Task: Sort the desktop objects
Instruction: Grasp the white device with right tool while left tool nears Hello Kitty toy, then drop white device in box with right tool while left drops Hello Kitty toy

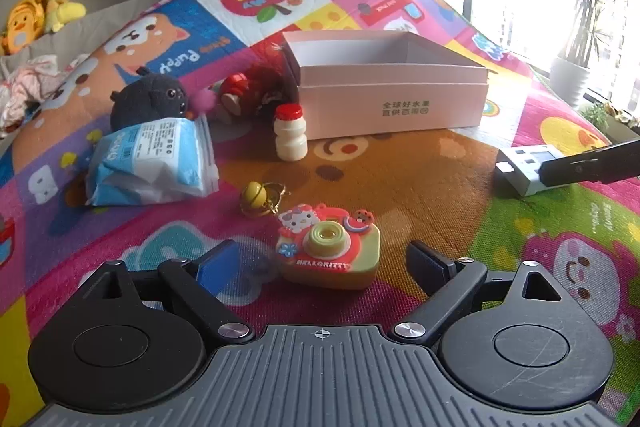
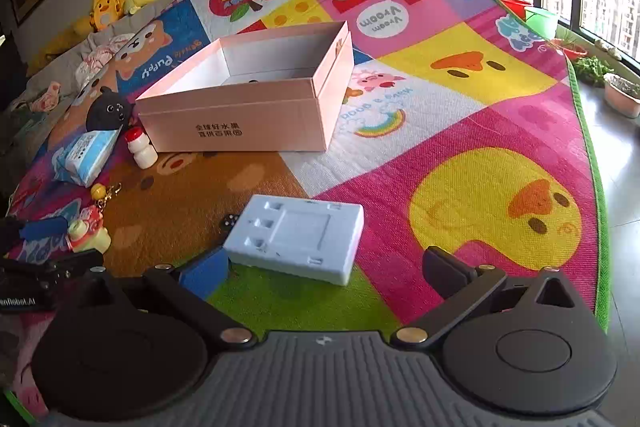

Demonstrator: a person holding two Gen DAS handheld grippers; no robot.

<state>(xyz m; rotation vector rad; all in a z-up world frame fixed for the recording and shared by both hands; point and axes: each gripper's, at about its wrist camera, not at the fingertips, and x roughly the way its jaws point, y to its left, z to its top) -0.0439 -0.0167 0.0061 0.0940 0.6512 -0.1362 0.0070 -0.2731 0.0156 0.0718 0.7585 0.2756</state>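
My left gripper (image 1: 324,259) is open low over the play mat, and a Hello Kitty toy camera (image 1: 332,251) sits between its fingers with a gap on each side. The right gripper (image 2: 326,267) is open wide just behind a white foam block (image 2: 296,243); its blue left pad (image 2: 208,271) is at the block's near corner. An open pink box (image 1: 392,107) (image 2: 240,123) stands further back. Left of it lie a small white bottle with a red cap (image 1: 291,135), a yellow bell keychain (image 1: 256,195), a blue tissue pack (image 1: 148,163), a black plush (image 1: 148,101) and a red toy (image 1: 248,91).
Everything rests on a colourful play mat (image 2: 460,155) whose green edge runs along the right, with grey floor and plant pots (image 2: 622,99) beyond. Yellow plush toys (image 2: 116,1) and clothes lie at the far left. A small black object (image 2: 229,220) lies by the foam block.
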